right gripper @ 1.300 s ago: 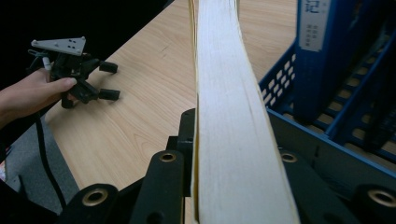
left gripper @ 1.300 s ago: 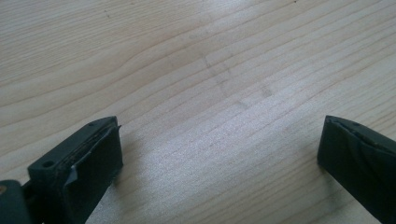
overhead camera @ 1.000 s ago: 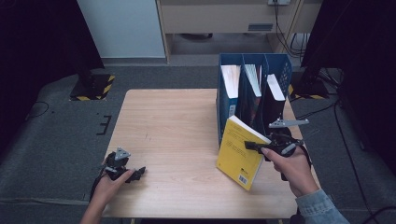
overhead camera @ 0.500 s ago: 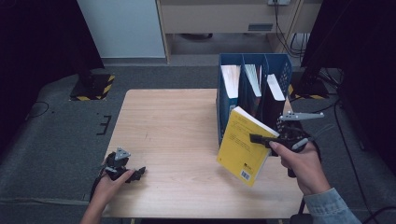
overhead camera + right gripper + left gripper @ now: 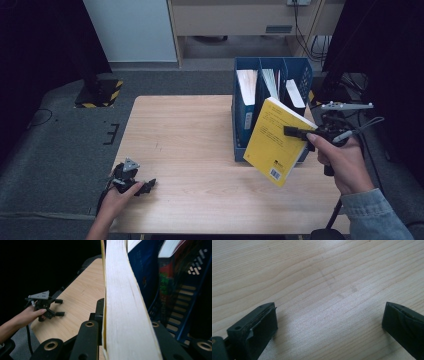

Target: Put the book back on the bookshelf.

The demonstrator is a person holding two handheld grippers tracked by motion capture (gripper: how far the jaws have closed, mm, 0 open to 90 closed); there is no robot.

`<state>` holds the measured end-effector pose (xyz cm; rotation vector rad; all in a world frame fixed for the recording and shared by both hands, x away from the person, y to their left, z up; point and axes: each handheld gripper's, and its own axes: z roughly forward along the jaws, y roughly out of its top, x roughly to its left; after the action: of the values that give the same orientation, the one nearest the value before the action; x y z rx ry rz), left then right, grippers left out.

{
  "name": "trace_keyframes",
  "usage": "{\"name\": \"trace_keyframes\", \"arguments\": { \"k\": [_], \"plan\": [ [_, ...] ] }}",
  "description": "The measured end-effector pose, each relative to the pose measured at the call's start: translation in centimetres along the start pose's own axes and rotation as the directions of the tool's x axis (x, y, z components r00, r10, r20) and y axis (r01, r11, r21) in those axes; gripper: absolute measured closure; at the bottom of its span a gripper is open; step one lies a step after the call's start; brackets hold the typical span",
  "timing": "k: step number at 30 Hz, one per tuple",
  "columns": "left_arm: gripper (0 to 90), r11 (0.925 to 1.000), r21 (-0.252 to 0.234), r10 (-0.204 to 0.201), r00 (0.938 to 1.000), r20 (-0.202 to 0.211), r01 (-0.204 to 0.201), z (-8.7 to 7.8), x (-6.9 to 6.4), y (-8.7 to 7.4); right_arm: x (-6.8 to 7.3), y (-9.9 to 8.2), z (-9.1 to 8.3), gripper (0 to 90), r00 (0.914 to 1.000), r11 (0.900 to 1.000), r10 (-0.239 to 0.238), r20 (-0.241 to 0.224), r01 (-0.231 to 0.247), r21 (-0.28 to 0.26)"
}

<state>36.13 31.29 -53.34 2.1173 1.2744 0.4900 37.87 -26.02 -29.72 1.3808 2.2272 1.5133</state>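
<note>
I am holding the thick yellow paperback book (image 5: 276, 141) pinched in my right gripper (image 5: 300, 133), tilted (lower corner nearest me) just before the blue plastic file rack (image 5: 243, 122) at the tabletop's far right edge.

In the right gripper view the yellow book (image 5: 125, 302) is cut off at twelve and six o'clock and hides the jaws' pads, while in the high view its cover print is too small to read and it covers the blue file holder's (image 5: 300, 75) lower front.
</note>
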Motion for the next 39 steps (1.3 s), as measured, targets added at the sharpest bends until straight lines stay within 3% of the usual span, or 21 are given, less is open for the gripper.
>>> {"name": "trace_keyframes", "arguments": {
  "k": [13,25,39],
  "plan": [
    [0.0,1.0000,-0.001,-0.002,1.0000,-0.001,0.002,0.0,-0.1,0.0,-2.2,0.4,-2.6,74.4,0.9965,0.9989,0.041,0.073,-0.039,-0.027],
    [0.0,1.0000,-0.003,0.001,1.0000,0.003,-0.001,0.1,-0.1,0.0,-4.3,2.0,-2.5,74.3,0.9835,0.9969,0.077,0.164,-0.073,-0.029],
    [0.0,1.0000,-0.003,0.005,1.0000,0.007,-0.005,0.1,-0.2,0.1,-5.2,3.4,-2.0,74.3,0.9696,0.9958,0.091,0.227,-0.090,-0.014]
  ]
}}
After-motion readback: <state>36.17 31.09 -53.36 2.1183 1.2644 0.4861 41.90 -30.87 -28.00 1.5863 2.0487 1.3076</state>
